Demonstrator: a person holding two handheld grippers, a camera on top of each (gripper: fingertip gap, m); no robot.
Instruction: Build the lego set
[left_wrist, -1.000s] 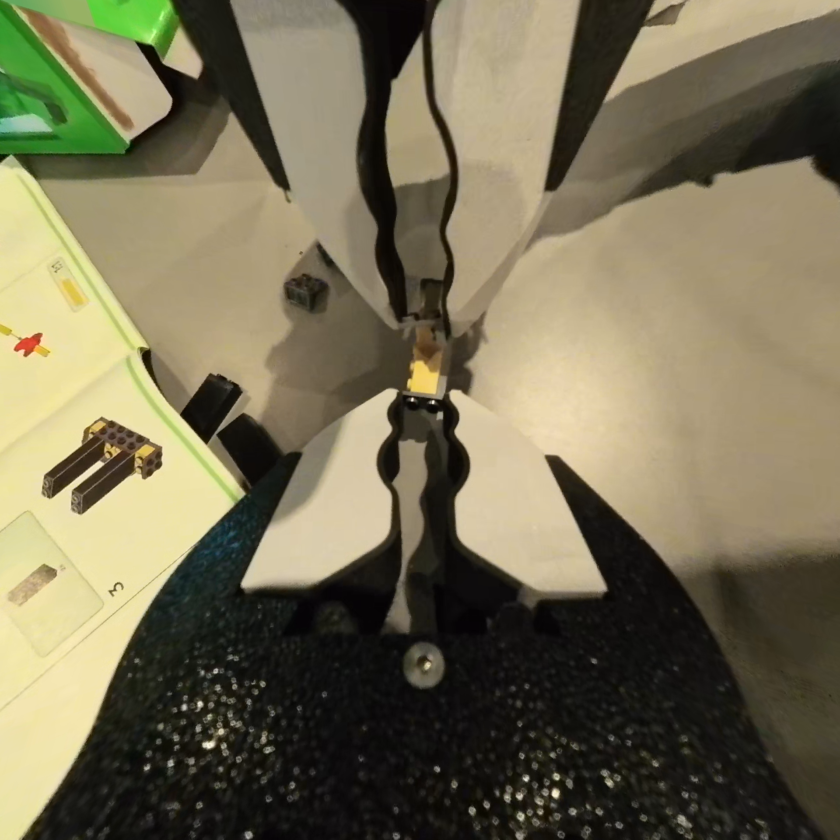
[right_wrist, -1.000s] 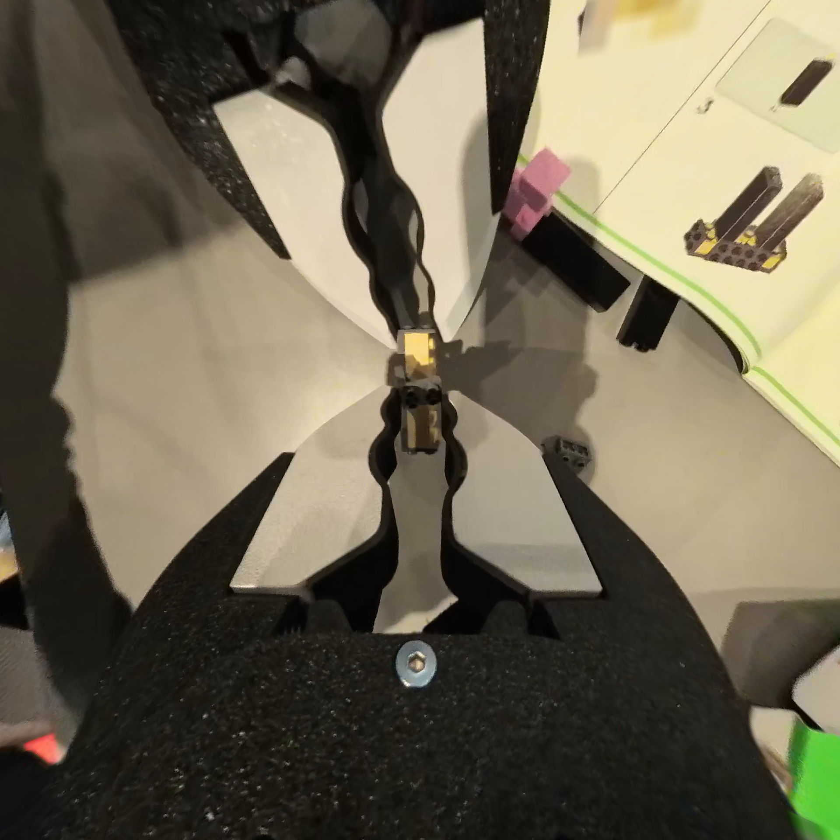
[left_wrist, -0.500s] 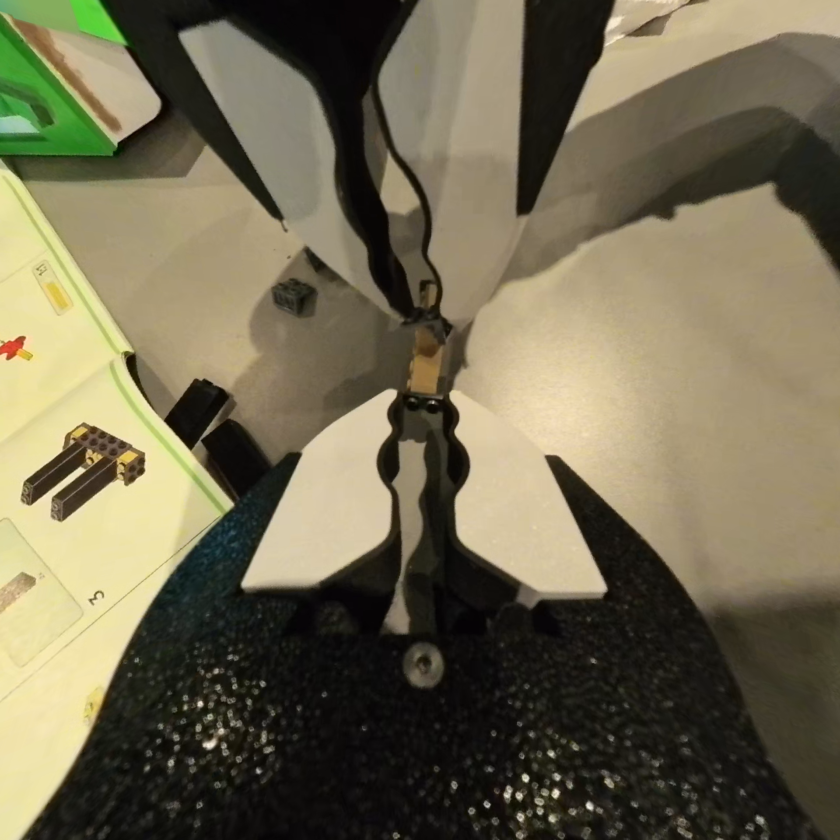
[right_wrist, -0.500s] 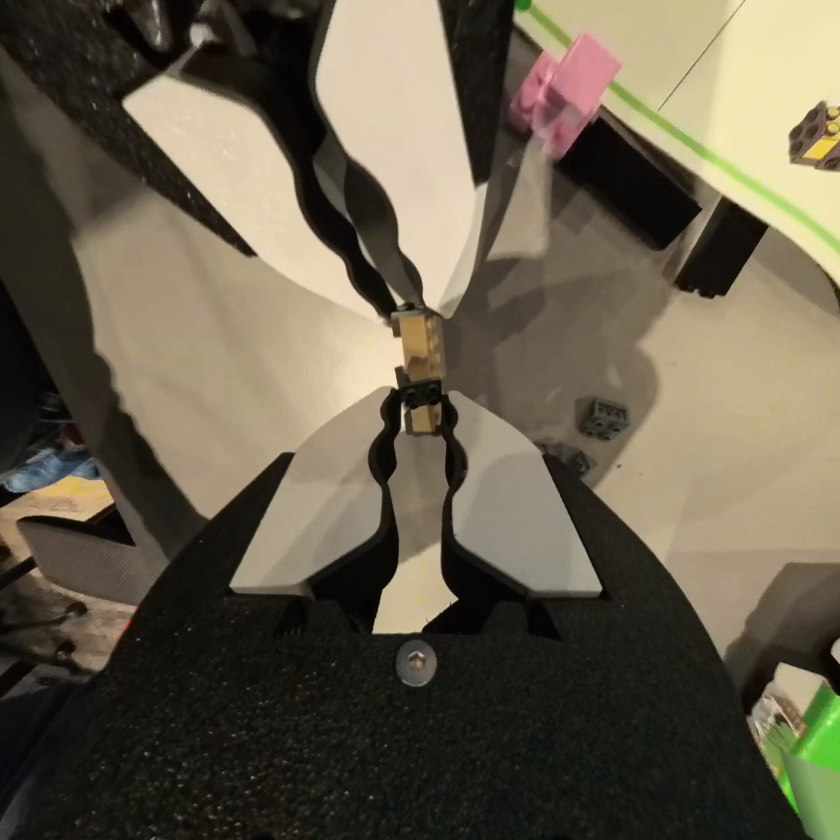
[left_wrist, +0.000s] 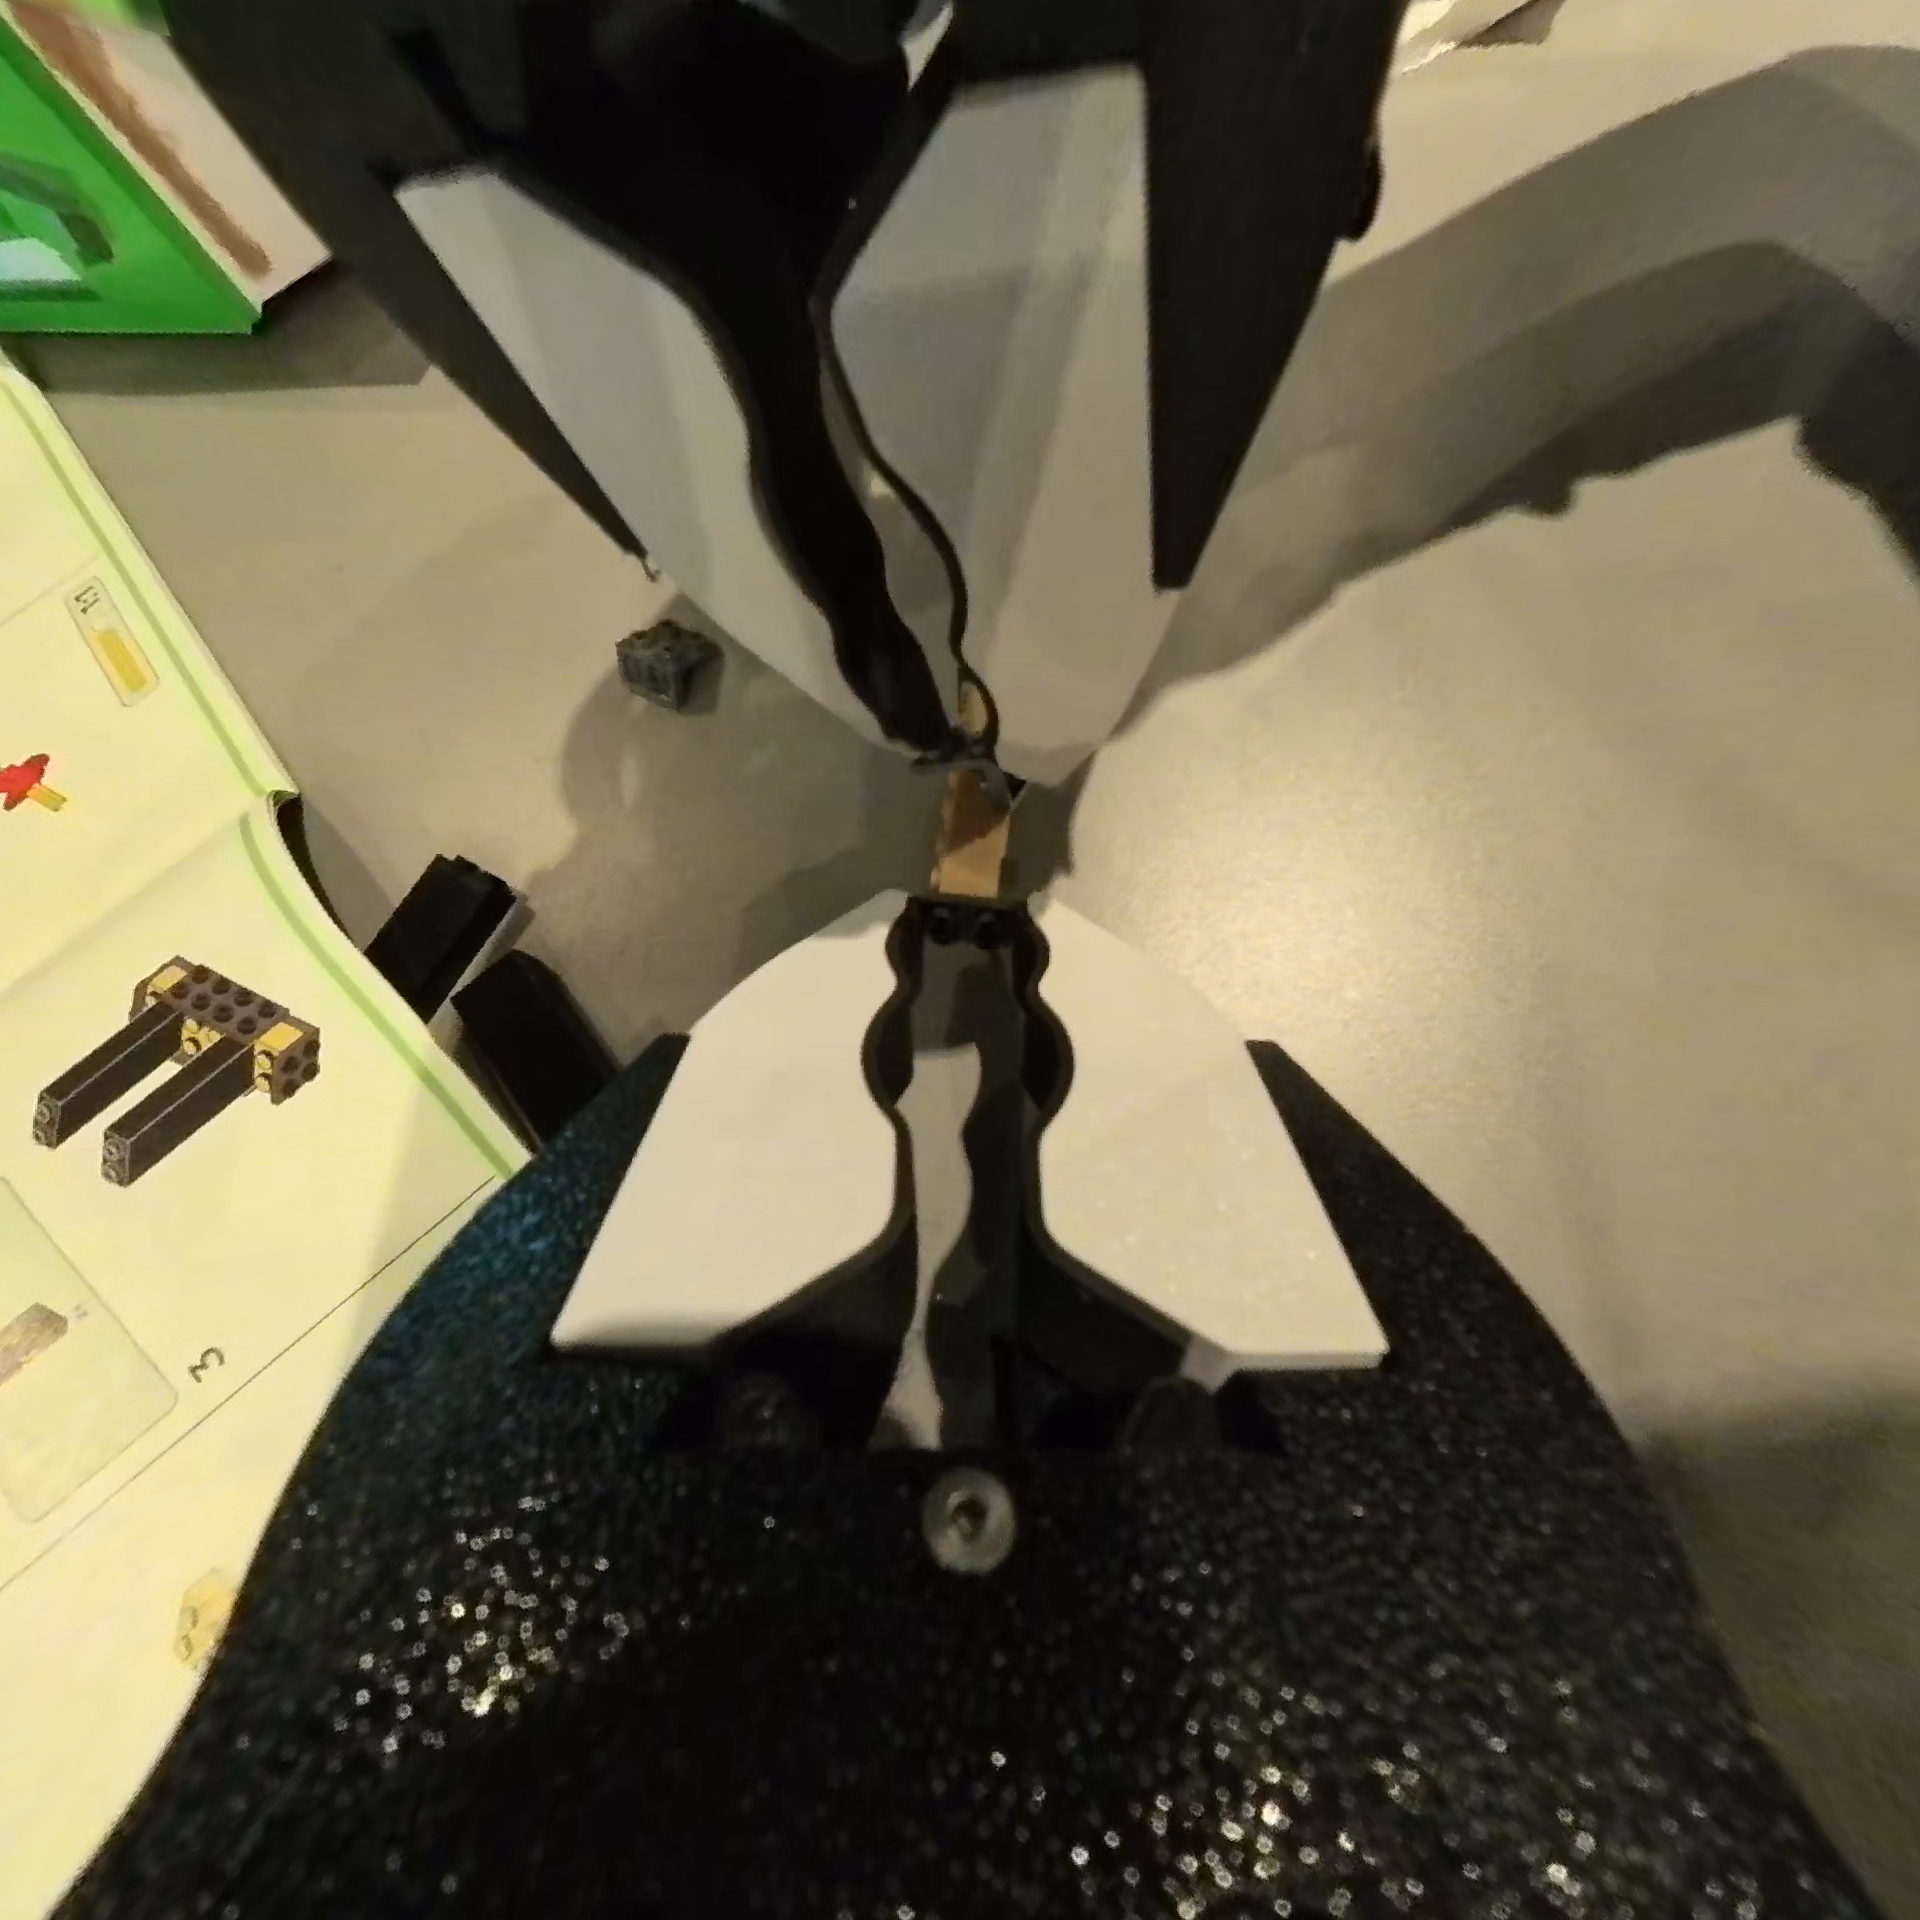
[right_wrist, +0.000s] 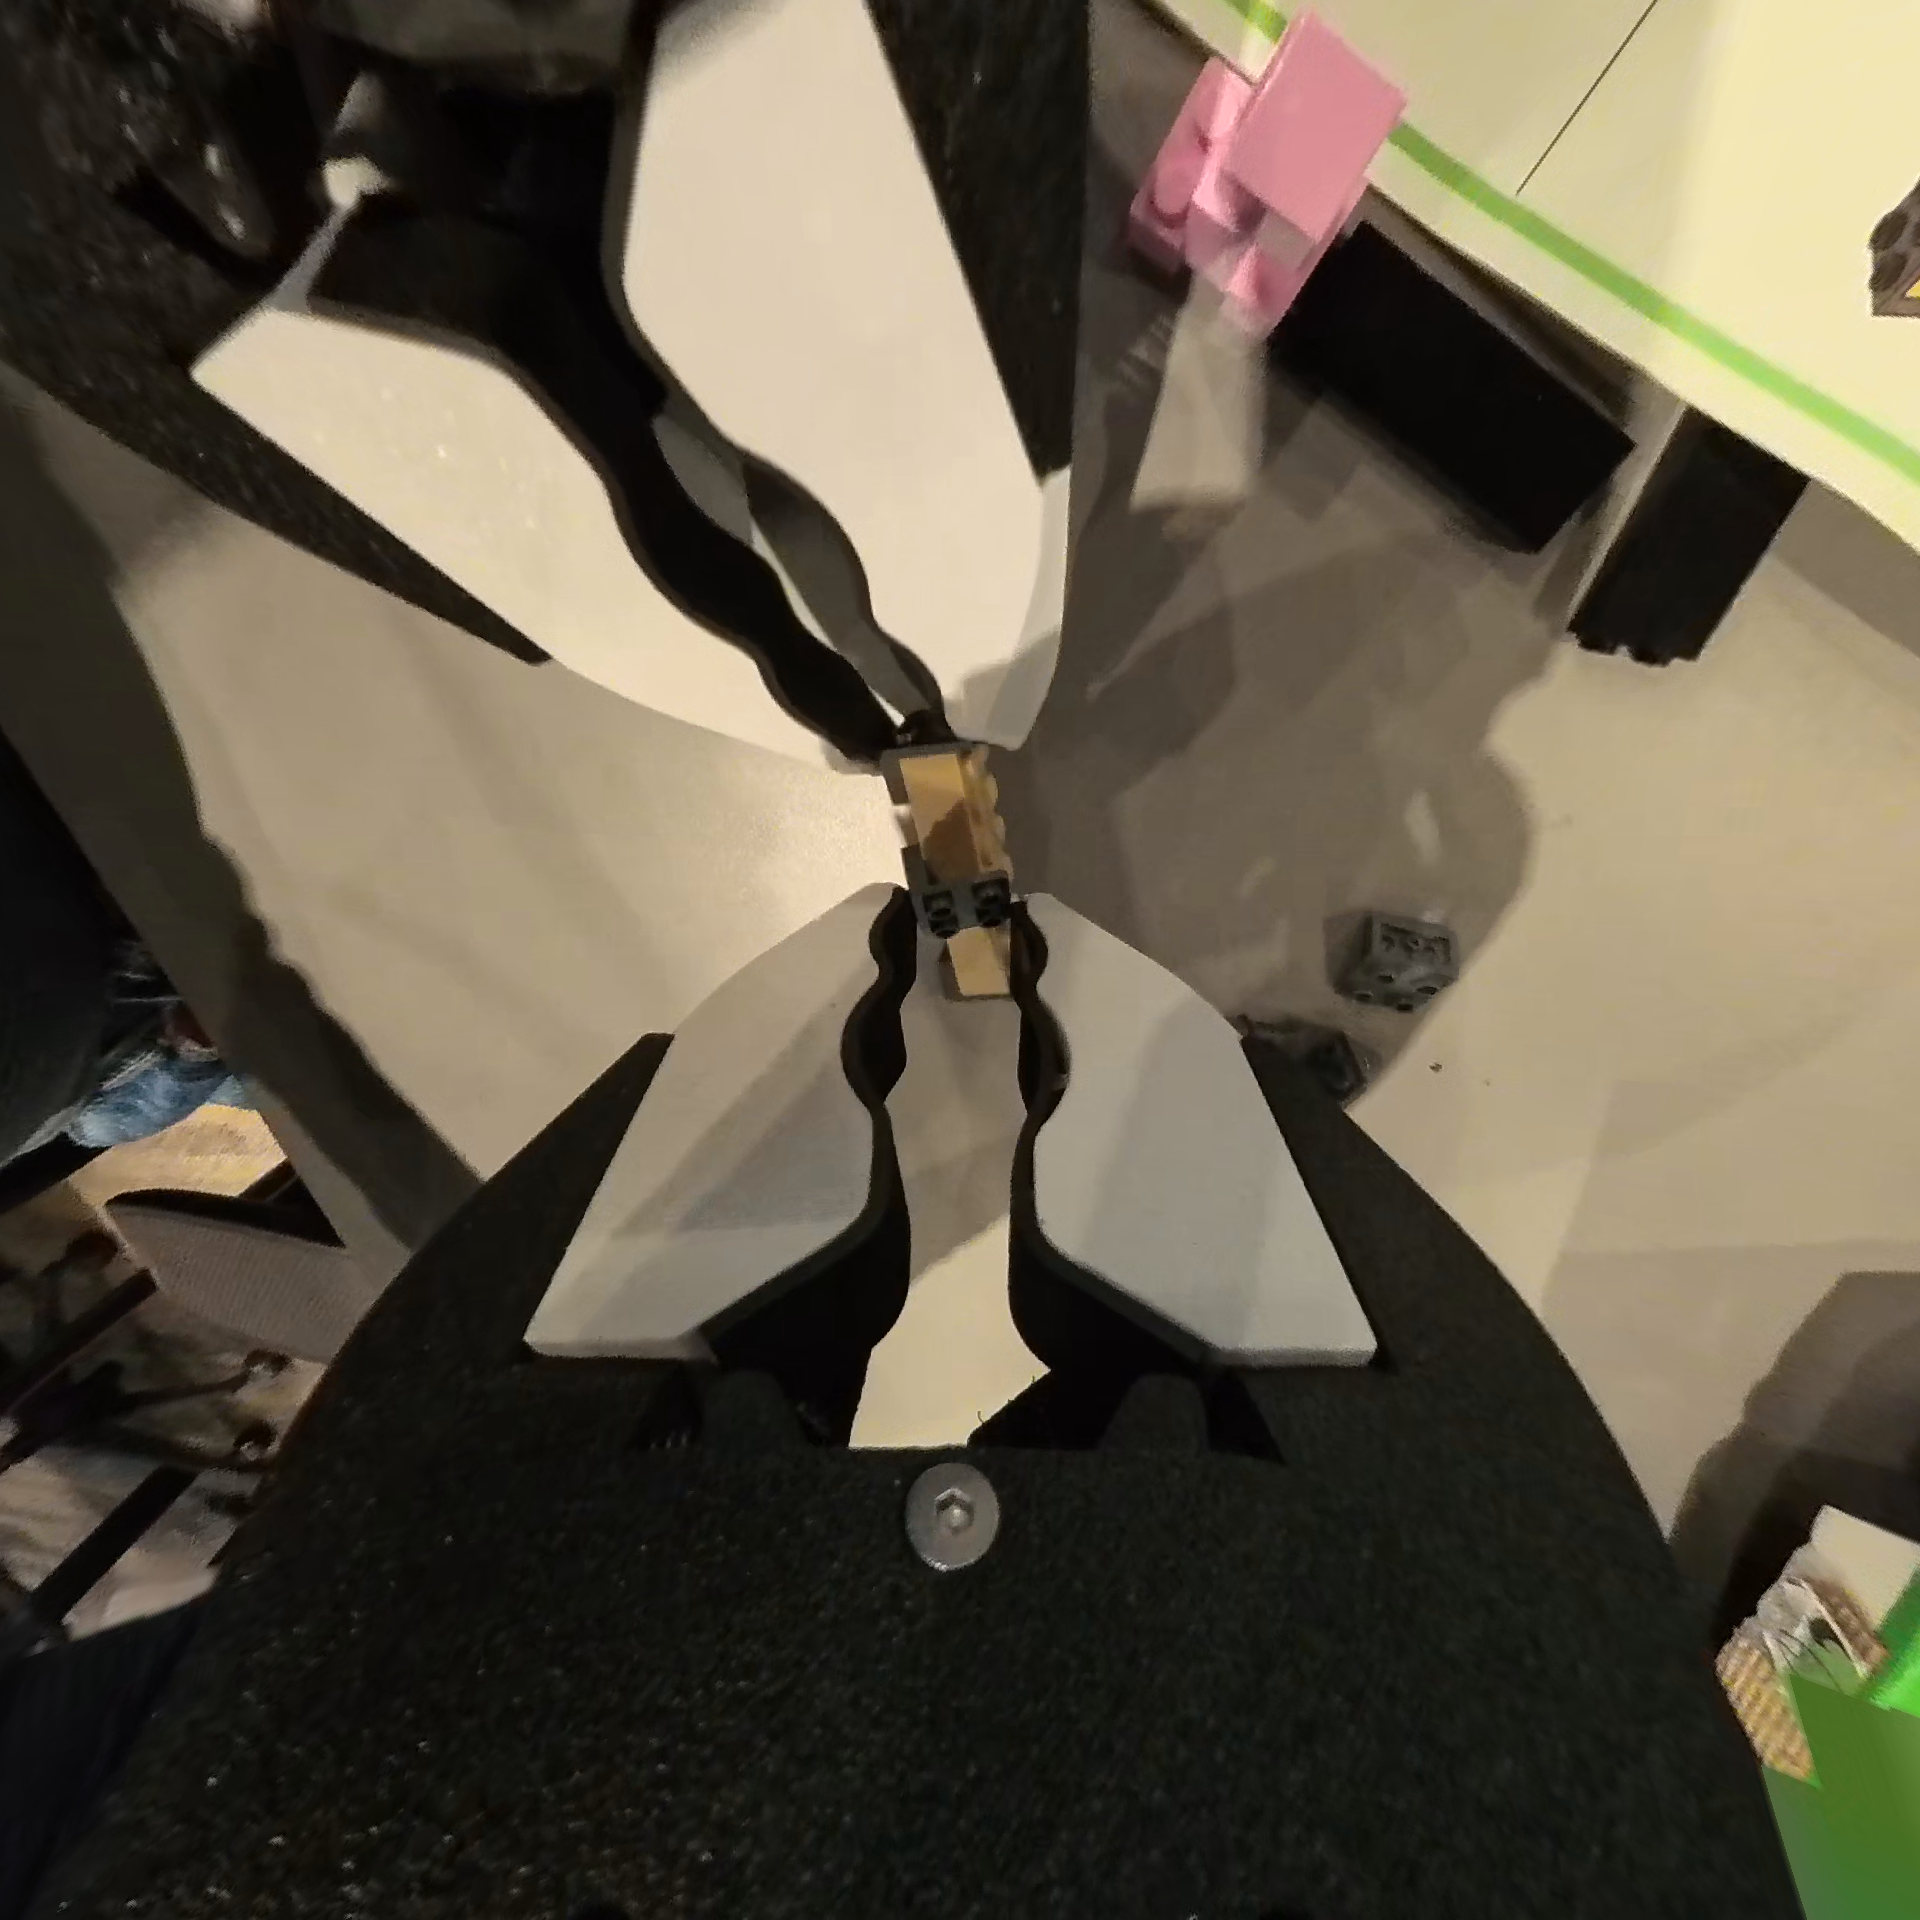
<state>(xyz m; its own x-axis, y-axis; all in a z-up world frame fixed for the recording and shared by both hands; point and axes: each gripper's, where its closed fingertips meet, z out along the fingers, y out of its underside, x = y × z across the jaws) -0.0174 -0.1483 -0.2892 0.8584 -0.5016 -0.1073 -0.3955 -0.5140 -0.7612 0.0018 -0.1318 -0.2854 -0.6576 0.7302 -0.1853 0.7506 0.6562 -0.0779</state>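
Note:
A small lego assembly (left_wrist: 971, 847) of tan bricks with a dark grey studded plate hangs above the grey table, held end to end between both grippers. My left gripper (left_wrist: 971, 920) is shut on its near end. My right gripper (left_wrist: 961, 743) comes in from the top of that view, shut on the far end. In the right wrist view the assembly (right_wrist: 951, 810) shows tan with the dark plate at my right gripper (right_wrist: 961, 920), and the left gripper (right_wrist: 930, 732) meets it from above.
An open instruction booklet (left_wrist: 156, 935) lies left, with a green box (left_wrist: 83, 187) behind it. Two long black bricks (left_wrist: 447, 935) sit at the booklet's edge and a small dark grey brick (left_wrist: 665, 665) lies nearby. A pink brick (right_wrist: 1268, 177) sits by the booklet. Less than 4 cm separates the two grippers' tips.
Both grippers stay shut on the assembly and have shifted together. The right gripper has tilted, and in its view the booklet and pink brick have slid up and to the right.

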